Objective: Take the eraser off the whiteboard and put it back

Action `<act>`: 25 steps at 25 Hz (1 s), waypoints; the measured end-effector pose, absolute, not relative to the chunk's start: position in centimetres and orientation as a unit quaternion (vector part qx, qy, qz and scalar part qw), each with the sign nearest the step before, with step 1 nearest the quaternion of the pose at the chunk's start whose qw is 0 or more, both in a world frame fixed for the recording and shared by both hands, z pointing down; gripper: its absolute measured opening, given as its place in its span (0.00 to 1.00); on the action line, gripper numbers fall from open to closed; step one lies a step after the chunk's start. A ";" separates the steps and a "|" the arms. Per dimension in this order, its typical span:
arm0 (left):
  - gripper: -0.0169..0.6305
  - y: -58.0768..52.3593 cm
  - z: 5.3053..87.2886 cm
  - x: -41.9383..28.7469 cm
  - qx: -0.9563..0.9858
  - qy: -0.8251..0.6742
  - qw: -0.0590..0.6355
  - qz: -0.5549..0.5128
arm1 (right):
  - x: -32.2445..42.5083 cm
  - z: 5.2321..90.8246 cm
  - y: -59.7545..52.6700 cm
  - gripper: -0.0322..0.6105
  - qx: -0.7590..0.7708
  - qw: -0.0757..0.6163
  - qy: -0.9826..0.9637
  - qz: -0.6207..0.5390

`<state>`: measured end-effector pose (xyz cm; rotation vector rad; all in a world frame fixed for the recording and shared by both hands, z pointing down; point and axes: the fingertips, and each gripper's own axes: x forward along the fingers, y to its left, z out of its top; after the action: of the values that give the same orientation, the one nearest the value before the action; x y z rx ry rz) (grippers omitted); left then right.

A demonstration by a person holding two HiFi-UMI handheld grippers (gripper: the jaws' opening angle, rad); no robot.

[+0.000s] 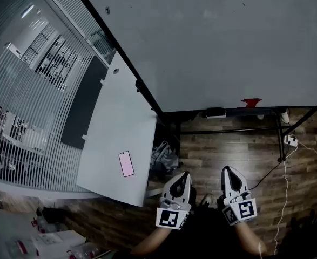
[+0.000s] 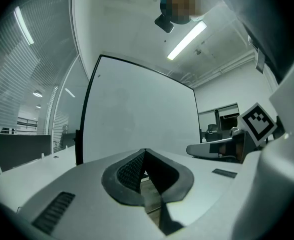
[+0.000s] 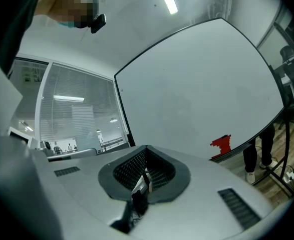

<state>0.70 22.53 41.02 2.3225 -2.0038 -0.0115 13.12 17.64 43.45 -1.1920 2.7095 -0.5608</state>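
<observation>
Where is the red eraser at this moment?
In the head view the red eraser sits at the lower edge of the whiteboard, toward its right corner, up and right of a dark box.

The eraser [image 1: 251, 102] is red against the pale grey whiteboard [image 1: 217, 42], which has a black frame. The phone [image 1: 126, 163] looks pink on the white bench [image 1: 115, 128]. The floor [image 1: 228, 150] is dark brown wood plank. The left hand-held gripper [image 1: 186, 174] and right hand-held gripper [image 1: 226, 169] are white, with black-and-white square markers.

White left tongs [image 1: 186, 174] and right tongs [image 1: 226, 169] carry black-and-white marker cubes [image 1: 169, 218].
</observation>
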 end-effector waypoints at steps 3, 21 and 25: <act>0.04 21.3 41.5 0.6 0.761 -0.647 0.041 -0.002 | 12.7 43.6 16.4 0.07 -0.398 0.067 0.895 -0.190; 0.04 8.3 42.0 -4.2 0.805 -0.591 0.043 -0.030 | 8.5 45.2 5.3 0.07 -0.459 0.044 0.867 -0.190; 0.04 6.6 42.3 -5.0 0.818 -0.572 0.044 -0.032 | 7.0 45.3 3.6 0.07 -0.468 0.050 0.859 -0.202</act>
<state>-5.02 6.59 42.30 2.5008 -1.7496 -0.0992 6.99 3.60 45.30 -1.4240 2.6167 -0.6149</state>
